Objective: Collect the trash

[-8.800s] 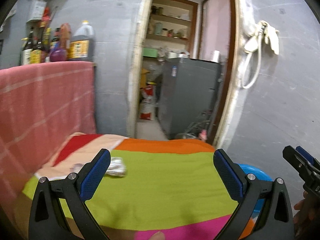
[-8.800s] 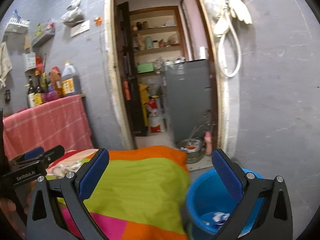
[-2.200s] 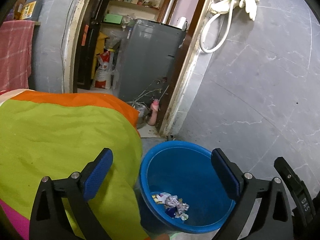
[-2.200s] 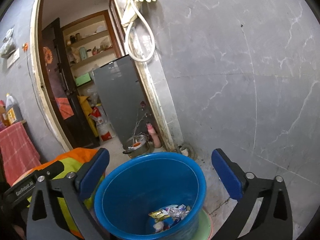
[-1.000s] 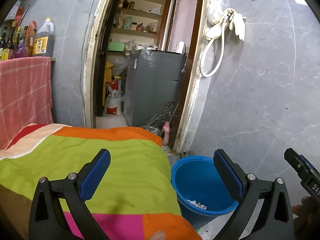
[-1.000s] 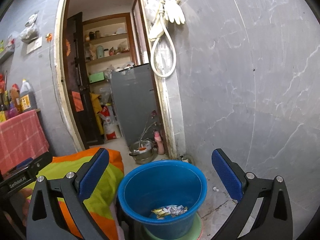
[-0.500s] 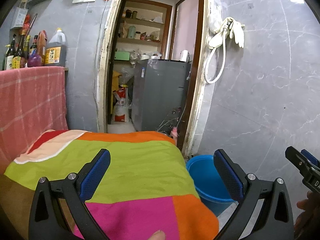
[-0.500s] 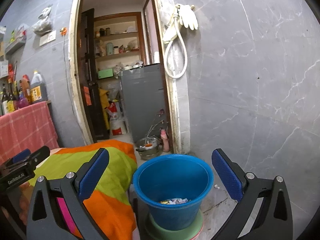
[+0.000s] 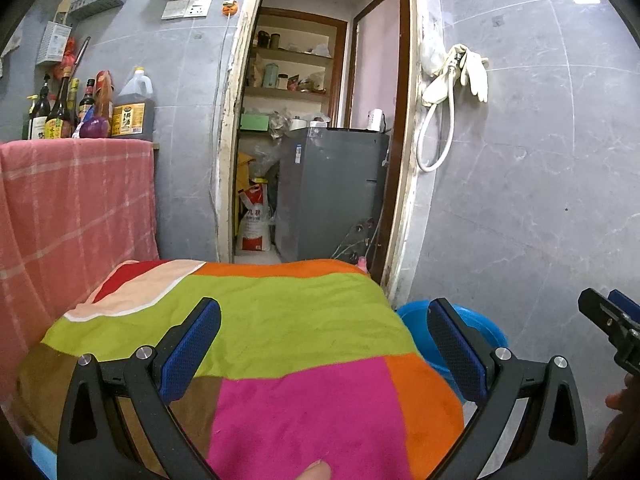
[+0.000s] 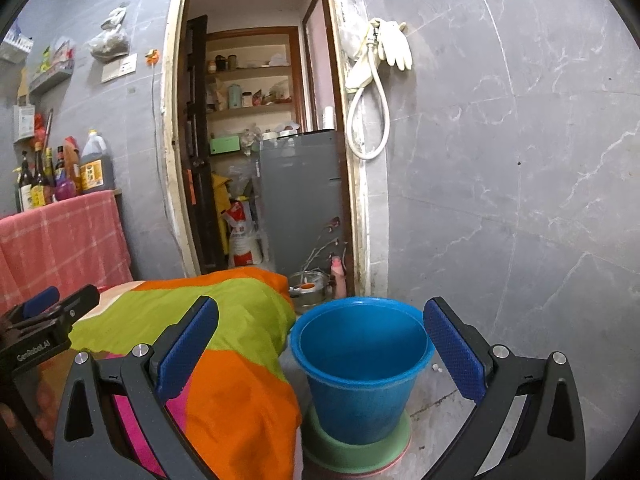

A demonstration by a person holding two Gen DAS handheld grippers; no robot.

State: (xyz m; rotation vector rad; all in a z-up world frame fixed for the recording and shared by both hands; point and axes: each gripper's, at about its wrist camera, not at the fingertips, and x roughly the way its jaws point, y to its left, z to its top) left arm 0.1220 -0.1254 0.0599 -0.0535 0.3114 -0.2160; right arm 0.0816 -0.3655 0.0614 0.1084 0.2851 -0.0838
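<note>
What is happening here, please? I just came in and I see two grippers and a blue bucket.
A person is collecting trash with a handheld gripper in each hand. Right now the left gripper and the right gripper are both open and hold nothing. They hover over a table under a colourful cloth, where no trash is visible. The blue bucket stands on the floor beside the table, on a green base. Its contents cannot be seen from this angle.
</note>
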